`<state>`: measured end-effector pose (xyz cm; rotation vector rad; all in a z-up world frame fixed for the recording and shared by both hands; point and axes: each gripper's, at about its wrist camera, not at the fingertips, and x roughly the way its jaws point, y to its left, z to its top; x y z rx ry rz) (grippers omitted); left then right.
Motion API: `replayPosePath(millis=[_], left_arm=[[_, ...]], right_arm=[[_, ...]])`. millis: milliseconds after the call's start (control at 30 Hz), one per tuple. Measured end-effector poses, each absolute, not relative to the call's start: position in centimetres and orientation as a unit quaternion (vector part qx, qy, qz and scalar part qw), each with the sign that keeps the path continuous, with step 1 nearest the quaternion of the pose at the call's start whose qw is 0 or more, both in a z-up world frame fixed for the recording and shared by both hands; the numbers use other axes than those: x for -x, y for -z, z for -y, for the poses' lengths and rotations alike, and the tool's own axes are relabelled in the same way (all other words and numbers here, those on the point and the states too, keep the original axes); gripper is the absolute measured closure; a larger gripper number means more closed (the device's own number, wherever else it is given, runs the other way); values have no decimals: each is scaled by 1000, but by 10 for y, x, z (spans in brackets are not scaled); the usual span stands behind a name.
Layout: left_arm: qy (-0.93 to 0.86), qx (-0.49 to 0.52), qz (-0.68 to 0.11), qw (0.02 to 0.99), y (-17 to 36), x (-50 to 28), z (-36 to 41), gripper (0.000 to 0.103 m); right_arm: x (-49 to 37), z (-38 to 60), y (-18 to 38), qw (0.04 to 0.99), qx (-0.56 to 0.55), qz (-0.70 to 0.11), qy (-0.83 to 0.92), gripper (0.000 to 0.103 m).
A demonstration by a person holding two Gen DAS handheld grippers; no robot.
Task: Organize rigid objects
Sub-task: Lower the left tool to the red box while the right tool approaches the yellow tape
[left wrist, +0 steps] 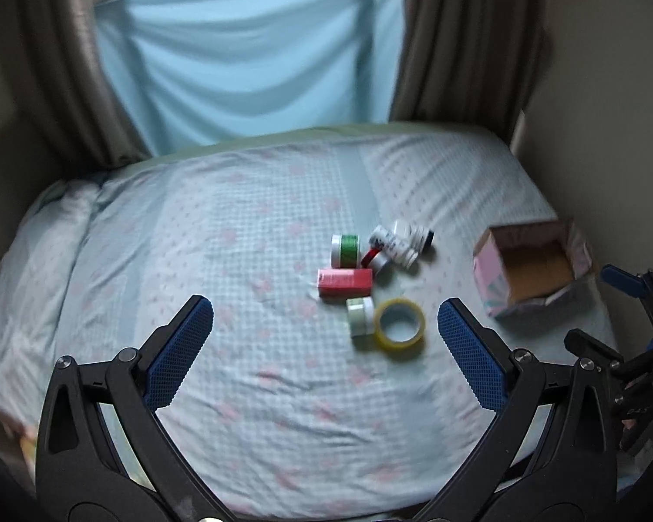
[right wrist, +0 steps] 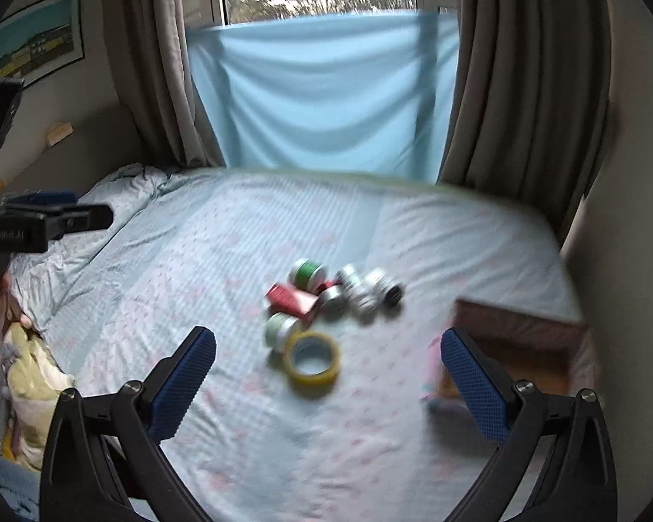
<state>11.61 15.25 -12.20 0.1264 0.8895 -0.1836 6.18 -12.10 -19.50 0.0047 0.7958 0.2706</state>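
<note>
My left gripper (left wrist: 325, 326) is spread wide, nothing between the blue pads (left wrist: 179, 350), hovering over the bed (left wrist: 239, 391). My right gripper (right wrist: 328, 359) same deal: wide apart, empty, above the sheet. In the left wrist view the right gripper also shows at 3 o'clock edge, too cut off to read there.

Left wrist view, just past the tips at about 1 o'clock: yellow tape roll (left wrist: 399, 322) lying flat, touching a pale green jar (left wrist: 360, 316) on its side at the roll's 9 o'clock. Red box (left wrist: 345, 283) lies flat just beyond the jar at 12. Green-labelled jar (left wrist: 345, 251) on its side beyond the box. At that jar's 3 o'clock, a bunch of white bottles (left wrist: 398, 241), blurred, packed together, one with a dark cap; a red-and-white piece (left wrist: 375, 257) sits under them, can't tell what. Whole cluster near bed centre.

Open cardboard box (left wrist: 533, 267), pink outside, at 3 o'clock from the cluster, well apart, near the bed's right edge, nothing visible inside.

Right wrist view: box's near wall is right behind my right-hand pad, heavily blurred.

Further out at 12: light blue cloth (left wrist: 248, 61) hung between brown curtains (left wrist: 466, 39). Framed picture (right wrist: 30, 39) on the wall at 10 o'clock in right view.
</note>
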Motion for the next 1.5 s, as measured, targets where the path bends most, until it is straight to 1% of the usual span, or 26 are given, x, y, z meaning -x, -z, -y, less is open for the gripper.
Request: replayPosePath(millis=[133,300,500,633,733,867,933,1000,1100,1133,1200,1333,1500], left_arm=[[138,-100,-448,878,154,-160,-171,1],[206,-169,-478,837,210,-225,-172,1],[274,-252,-499,783,290,-288,-141,1],[315,-280,-520,743,344,-321,-115,1],[333,-297,-541,713,383,-342,-96,6],[353,-318,-557,681,421,-360,-80,6],[363,-333,-562,664,439,-364,-71,8],[374,-348,-567,646,456,-367,-63,14],[387,-364,-569,627,476,-365,-52,16],[392,-371,-568,622,482,-363,-48,16],[398,-377,-565,617,491,-360,-41,21],[401,-392,-565,605,511,-356,-27,22],[394,-361,-595,601,526,-366,-18,25]], right_arm=[[-75,94,222,905,-21,-412,-100,0],[-92,70,261,891,-26,-451,-43,0],[-114,51,319,861,6,-507,-15,0],[-135,40,365,838,34,-544,-24,0],[-150,35,396,826,40,-561,-37,0],[-170,32,430,814,47,-577,-41,0],[-178,34,446,810,46,-584,-40,0],[-185,36,461,806,45,-589,-37,0],[-192,34,481,798,55,-599,-41,0],[-194,32,486,797,55,-600,-42,0],[-198,31,492,796,55,-601,-44,0],[-207,29,499,798,69,-597,-45,0],[-222,25,504,801,82,-590,-60,1]])
